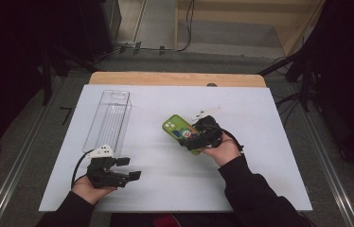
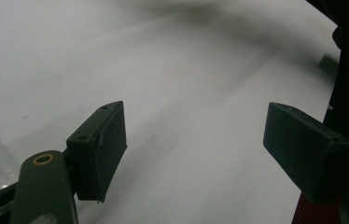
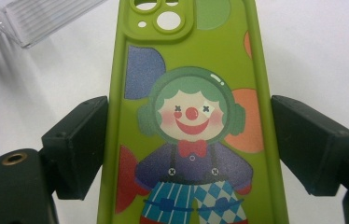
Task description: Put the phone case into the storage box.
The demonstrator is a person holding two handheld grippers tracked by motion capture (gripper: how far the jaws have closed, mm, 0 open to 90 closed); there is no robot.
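A green phone case (image 1: pixel 177 127) printed with a clown sits between the jaws of my right gripper (image 1: pixel 195 137), right of the table's middle. In the right gripper view the case (image 3: pixel 186 116) runs lengthwise away from the camera. Both black pads (image 3: pixel 77 144) press against its long edges, so the right gripper (image 3: pixel 186 154) is shut on it. My left gripper (image 1: pixel 131 168) rests near the front left of the white sheet and points right. Its jaws stand wide apart with bare sheet between them, as the left gripper view (image 2: pixel 193 154) shows.
A long clear plastic box (image 1: pixel 109 118) lies at the left of the white sheet (image 1: pixel 175 189), just beyond the left gripper. One end of it shows in the right gripper view (image 3: pixel 37 18). A wooden table edge (image 1: pixel 175 78) runs along the back.
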